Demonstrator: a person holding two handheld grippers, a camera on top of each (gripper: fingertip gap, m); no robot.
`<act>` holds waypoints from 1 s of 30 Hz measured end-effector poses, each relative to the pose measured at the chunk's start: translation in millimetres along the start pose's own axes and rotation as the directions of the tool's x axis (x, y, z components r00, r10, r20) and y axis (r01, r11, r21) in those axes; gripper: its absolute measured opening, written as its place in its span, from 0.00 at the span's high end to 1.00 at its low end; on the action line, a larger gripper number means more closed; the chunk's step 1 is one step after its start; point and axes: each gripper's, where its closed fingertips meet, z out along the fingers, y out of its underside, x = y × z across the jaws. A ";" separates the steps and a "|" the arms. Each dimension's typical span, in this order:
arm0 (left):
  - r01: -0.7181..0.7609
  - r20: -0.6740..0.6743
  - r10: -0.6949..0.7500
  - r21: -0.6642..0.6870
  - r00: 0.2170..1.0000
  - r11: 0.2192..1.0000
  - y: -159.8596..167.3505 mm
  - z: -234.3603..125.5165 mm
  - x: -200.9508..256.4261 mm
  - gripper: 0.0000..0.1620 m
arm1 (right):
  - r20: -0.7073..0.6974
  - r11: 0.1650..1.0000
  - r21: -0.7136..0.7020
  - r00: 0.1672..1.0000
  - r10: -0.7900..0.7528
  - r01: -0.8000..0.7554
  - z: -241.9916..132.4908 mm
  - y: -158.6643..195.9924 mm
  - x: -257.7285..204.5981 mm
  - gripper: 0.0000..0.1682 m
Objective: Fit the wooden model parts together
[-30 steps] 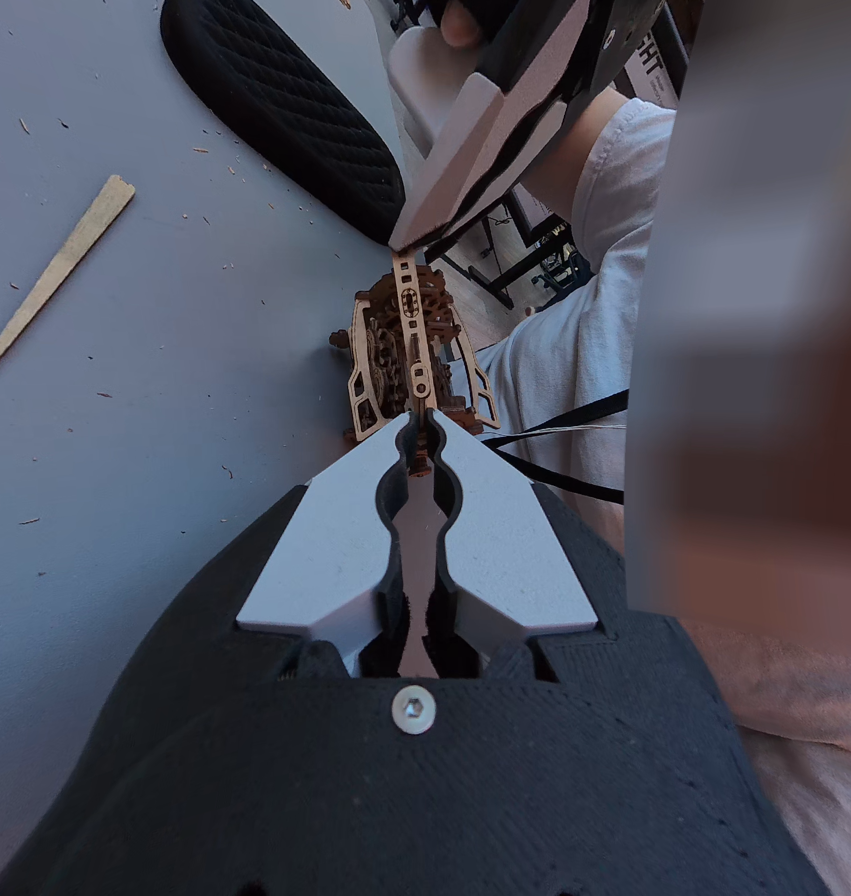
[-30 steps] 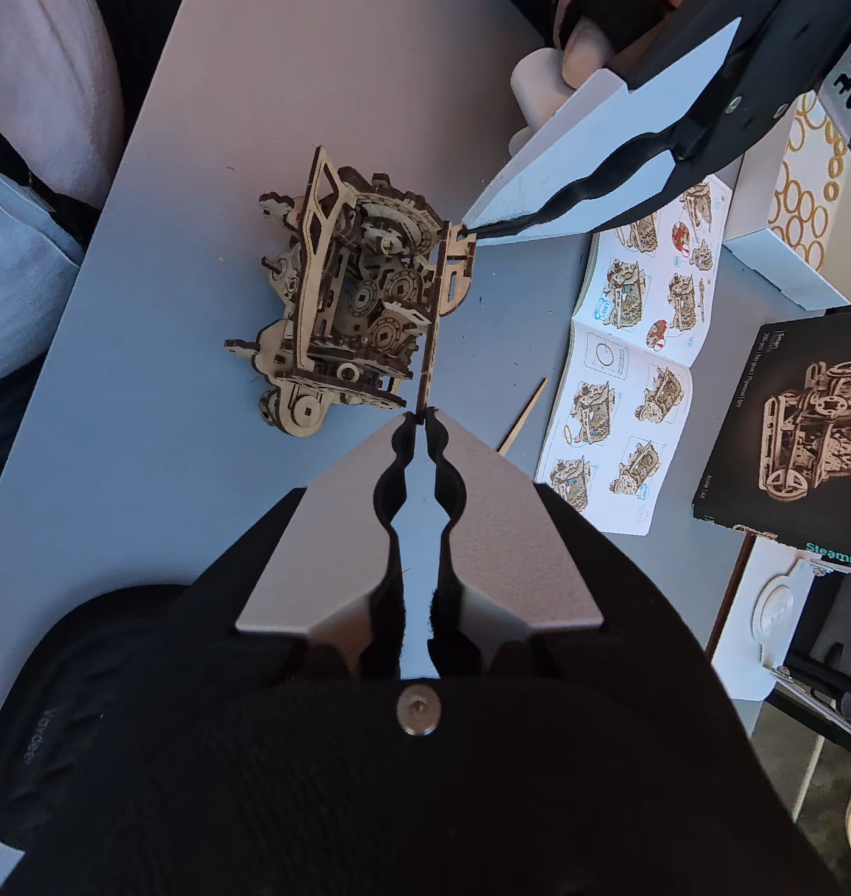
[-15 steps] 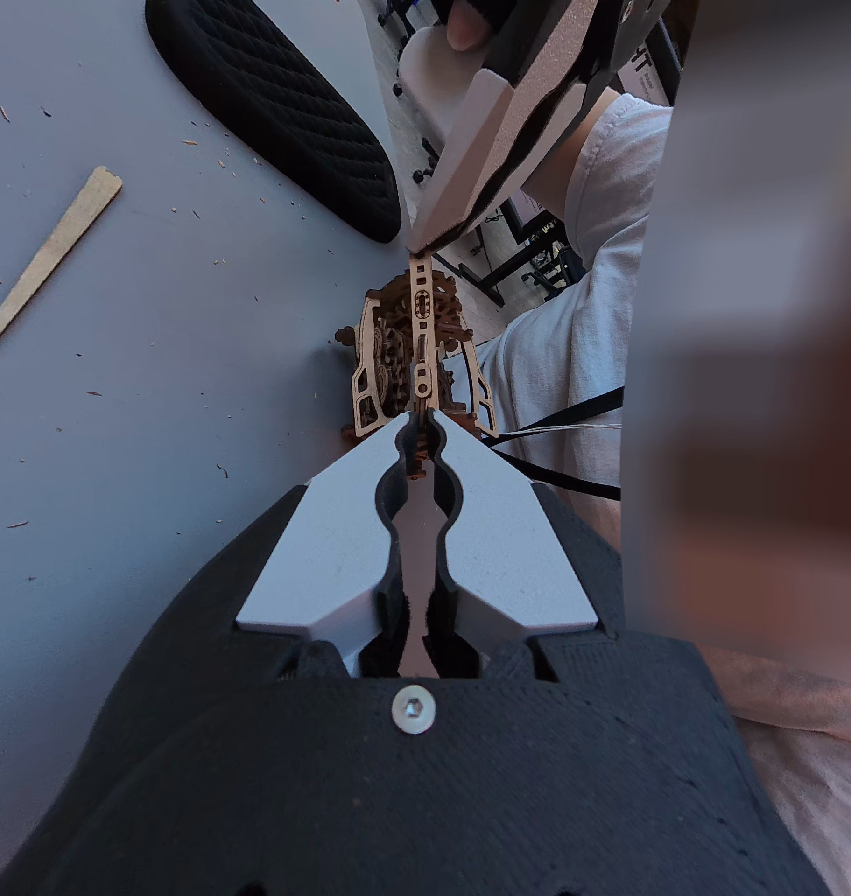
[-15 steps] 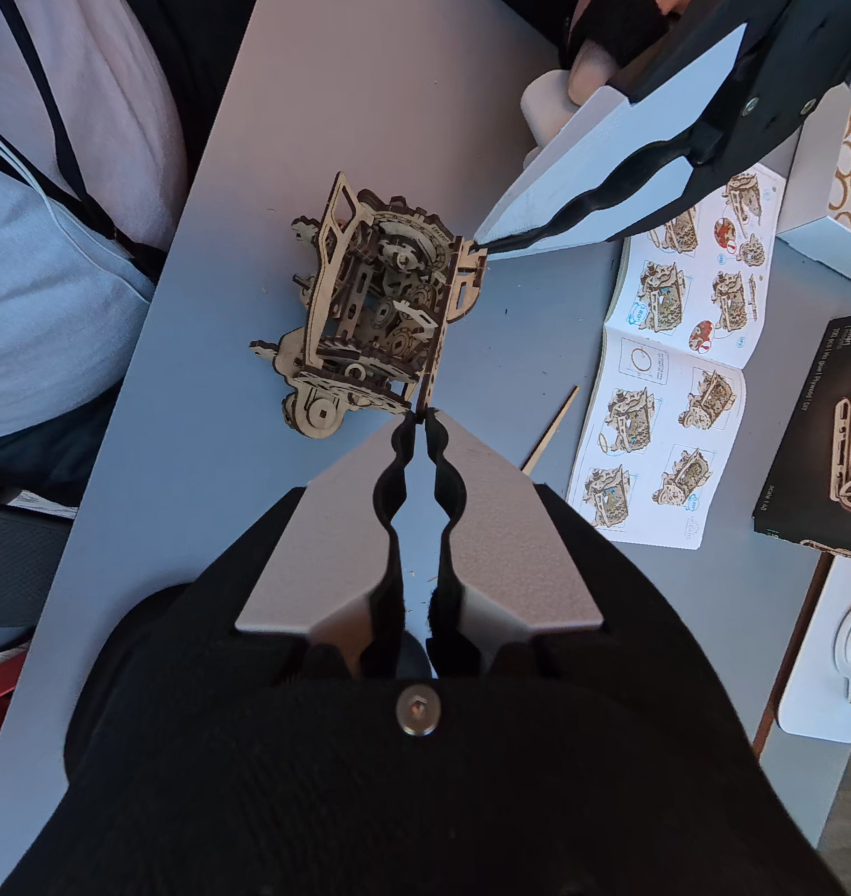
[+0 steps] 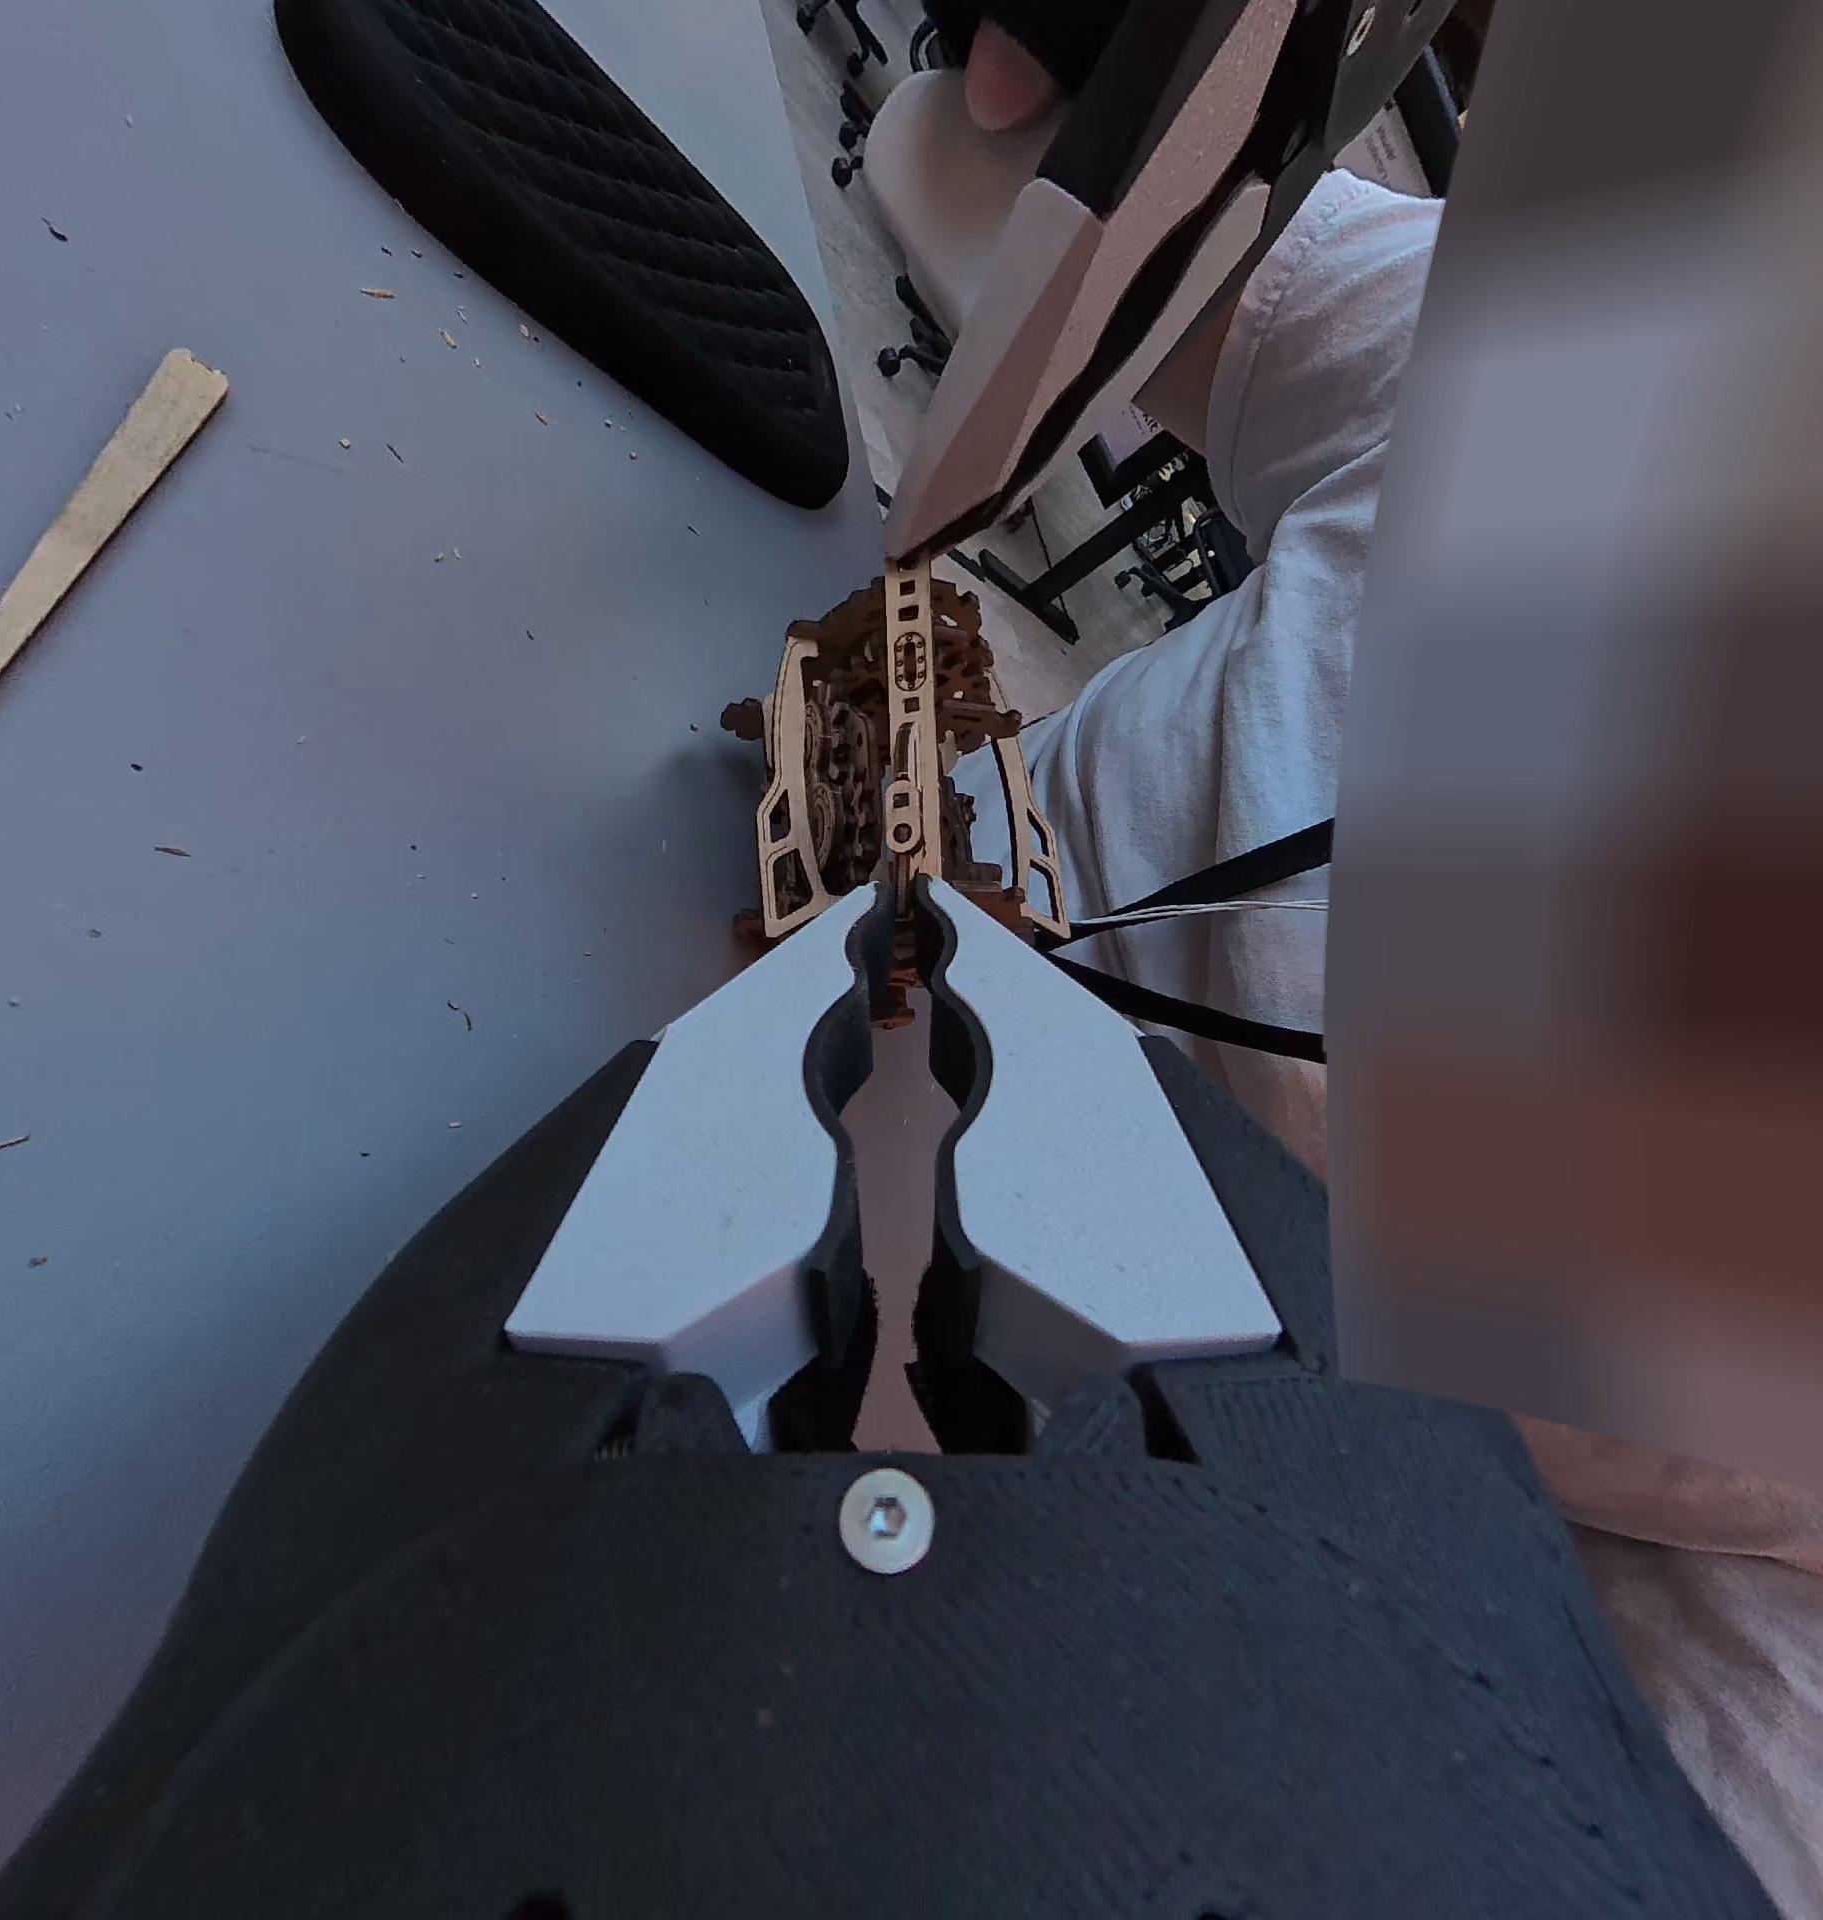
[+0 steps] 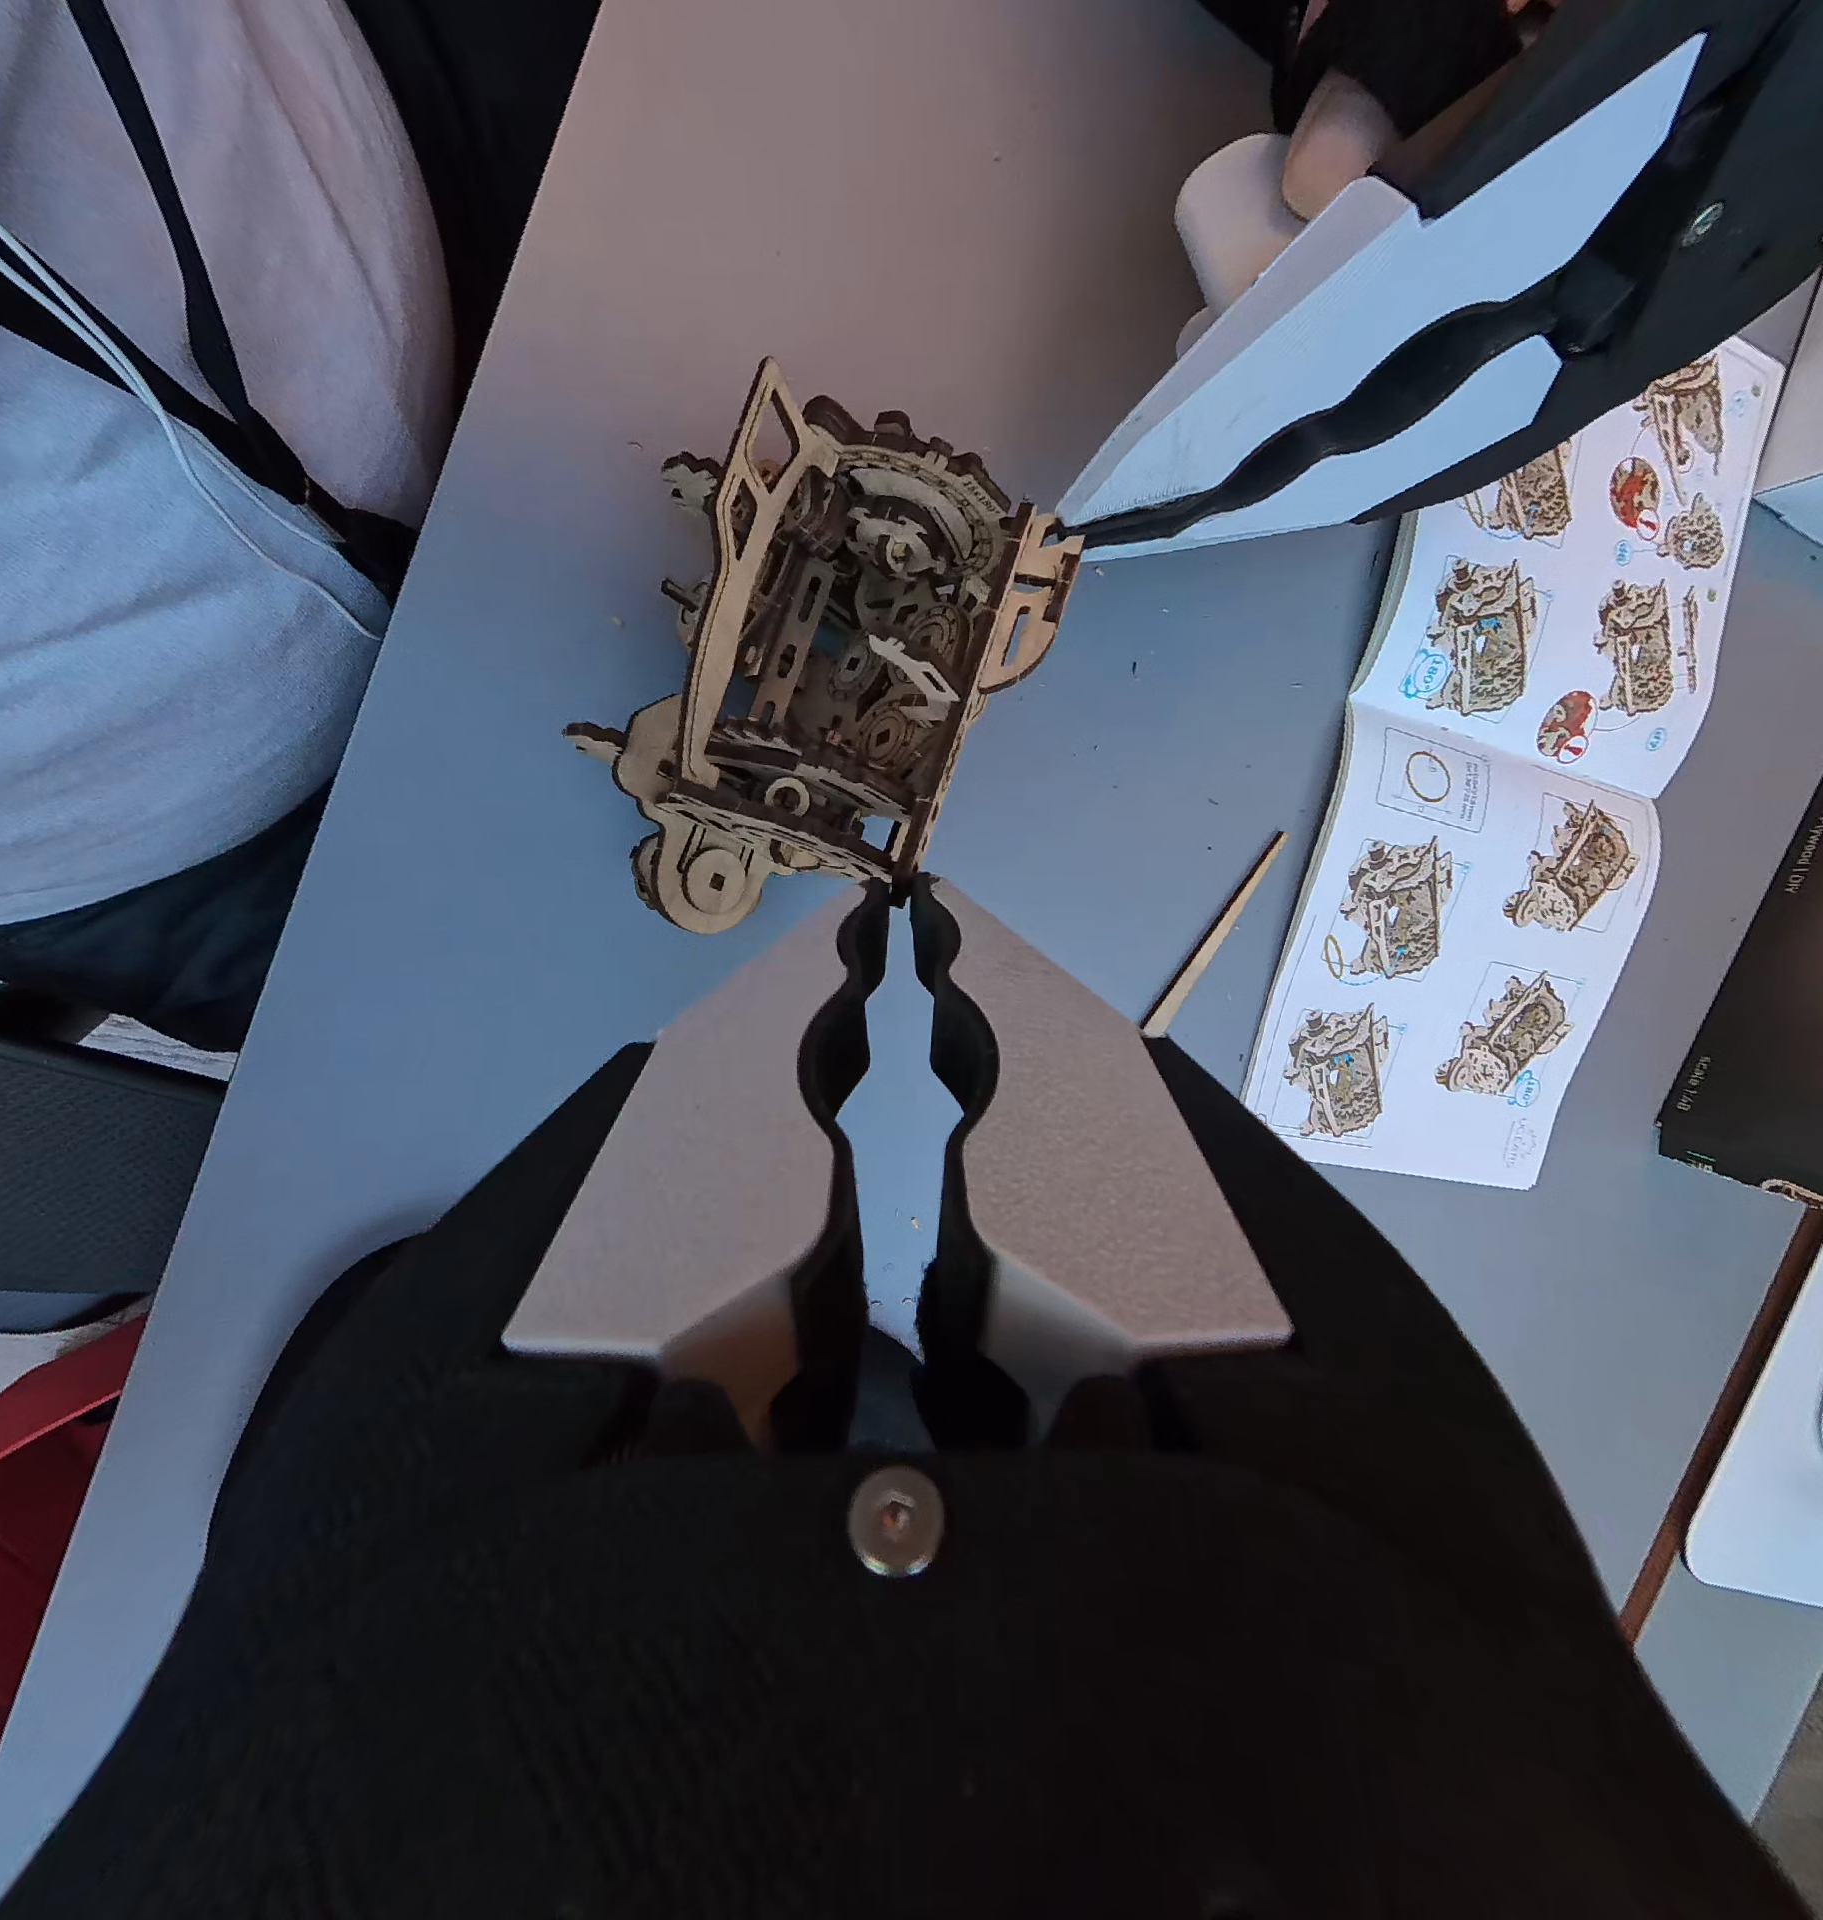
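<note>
A wooden gear model [image 6: 834, 665] with a flat side panel [image 5: 912, 665] sits over the grey table [image 6: 419, 987] near its edge. My right gripper [image 6: 899, 894] is shut on one end of that panel. My left gripper [image 6: 1063, 525] comes in from the upper right and is shut on the panel's other end. In the left wrist view my left gripper [image 5: 899, 896] pinches the near end of the panel on the model [image 5: 834, 769], and my right gripper [image 5: 902, 551] pinches its far end from above. I cannot tell if the model rests on the table.
A black mesh pad [image 5: 574, 229] and a flat wooden stick [image 5: 86, 530] lie on the table. An open instruction booklet [image 6: 1509, 779], a black box [image 6: 1780, 935] and a thin wooden stick [image 6: 1213, 930] lie to the right. A person's shirt [image 6: 107, 571] is past the table edge. The left gripper's tips are roughly 8 cm from the right gripper's.
Both grippers stay shut on the panel. In the right wrist view the model has shifted right and turned more upright, and the booklet has slid toward the right edge.
</note>
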 end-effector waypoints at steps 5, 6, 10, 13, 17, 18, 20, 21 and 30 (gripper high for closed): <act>0.004 -0.006 -0.004 -0.001 1.000 1.000 0.1 0.3 0.3 1.00 | -0.012 1.000 -0.019 1.000 -0.015 0.014 1.9 3.2 2.5 0.98; 0.004 -0.007 -0.004 -0.004 1.000 1.000 0.5 0.7 0.5 1.00 | -0.014 1.000 -0.023 1.000 -0.019 0.018 2.8 4.2 2.8 0.98; 0.007 -0.009 -0.007 -0.008 1.000 1.000 1.2 1.2 0.5 1.00 | -0.007 0.999 -0.033 1.000 -0.022 0.022 5.7 5.8 2.4 0.98; 0.007 -0.008 -0.007 -0.006 1.000 1.000 1.6 0.7 0.6 1.00 | -0.014 0.999 -0.031 0.999 -0.041 0.041 6.0 5.1 1.4 0.97; 0.006 -0.007 -0.006 -0.010 1.000 1.000 2.0 1.4 0.7 1.00 | -0.012 0.997 -0.049 0.998 -0.054 0.053 7.1 6.5 -1.5 0.94; 0.006 -0.007 -0.006 -0.011 1.000 1.000 2.0 1.3 0.7 1.00 | -0.011 0.997 -0.048 0.998 -0.054 0.054 6.9 6.3 -1.8 0.93; 0.006 -0.008 -0.006 -0.010 1.000 1.000 1.9 1.5 1.2 1.00 | -0.002 0.998 -0.041 0.999 -0.050 0.049 5.9 5.6 -3.1 0.93; 0.005 -0.009 -0.005 -0.011 1.000 1.000 2.2 1.7 1.6 1.00 | 0.005 0.998 -0.035 0.999 -0.043 0.043 5.4 5.4 -3.6 0.92; 0.005 -0.007 -0.005 -0.015 1.000 1.000 2.2 2.7 2.6 1.00 | 0.146 0.995 0.047 0.986 0.076 -0.084 1.5 0.5 -15.5 0.82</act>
